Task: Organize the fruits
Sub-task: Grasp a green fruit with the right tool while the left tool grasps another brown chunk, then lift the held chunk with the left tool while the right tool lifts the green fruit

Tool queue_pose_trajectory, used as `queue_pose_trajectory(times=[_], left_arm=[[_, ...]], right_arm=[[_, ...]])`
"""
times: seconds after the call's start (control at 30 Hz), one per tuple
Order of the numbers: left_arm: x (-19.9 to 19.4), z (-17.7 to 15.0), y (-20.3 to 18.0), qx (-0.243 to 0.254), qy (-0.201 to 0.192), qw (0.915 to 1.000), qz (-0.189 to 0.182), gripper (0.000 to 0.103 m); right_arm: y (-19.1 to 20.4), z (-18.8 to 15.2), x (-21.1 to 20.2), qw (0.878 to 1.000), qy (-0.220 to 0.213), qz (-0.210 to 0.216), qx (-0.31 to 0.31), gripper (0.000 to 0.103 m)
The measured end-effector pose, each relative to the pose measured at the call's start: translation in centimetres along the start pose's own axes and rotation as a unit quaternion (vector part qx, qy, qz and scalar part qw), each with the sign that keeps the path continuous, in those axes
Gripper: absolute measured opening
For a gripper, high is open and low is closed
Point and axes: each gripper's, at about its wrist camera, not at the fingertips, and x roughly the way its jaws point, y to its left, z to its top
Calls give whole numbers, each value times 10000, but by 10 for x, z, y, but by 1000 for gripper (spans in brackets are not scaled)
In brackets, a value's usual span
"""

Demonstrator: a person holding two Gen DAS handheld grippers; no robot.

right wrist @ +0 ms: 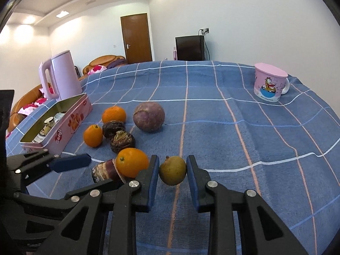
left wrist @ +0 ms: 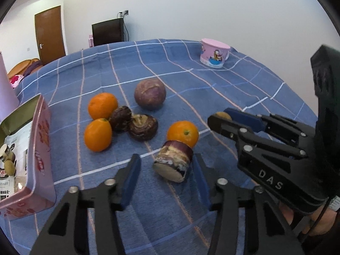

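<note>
Both grippers down among the fruit on the blue checked tablecloth (right wrist: 212, 127).

Nearest, the right gripper (right wrist: 172, 171) is clenched on a small yellow-brown fruit (right wrist: 172, 170), pads pressing both its sides. At its 9 o'clock the left gripper (left wrist: 165, 167) stands released astride a purple cut stem piece (left wrist: 173, 163); only the right pad looks to touch it. An orange (left wrist: 183, 133) sits against that piece at 12 o'clock. Farther out lie two dark brown corms (left wrist: 142, 126), two more oranges (left wrist: 102, 105) and a round purple fruit (left wrist: 150, 94). At 9 o'clock an open pink tin (right wrist: 63, 132), beyond it a pink kettle (right wrist: 63, 74); far off at 1 o'clock a pink cartoon mug (right wrist: 269, 85).
</note>
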Motion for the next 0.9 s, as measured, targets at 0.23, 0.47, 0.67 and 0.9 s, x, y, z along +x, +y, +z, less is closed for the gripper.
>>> queue_pose_trajectory(times=[0.23, 0.47, 0.67, 0.9], left_arm=[[-3, -4, 3, -79, -39, 9999, -60, 39], [-16, -8, 10, -192, -411, 9989, 142, 37], [-21, -11, 22, -370, -514, 9978, 186, 36], [-23, -11, 21, -328, -594, 9974, 252, 36]], right_arm=[[1, -1, -5, 9999, -147, 35, -41, 28], [5, -2, -11, 9992, -346, 73, -162, 28], [8, -4, -17, 9982, -524, 124, -261, 28], [8, -5, -19, 9978, -594, 135, -277, 28]])
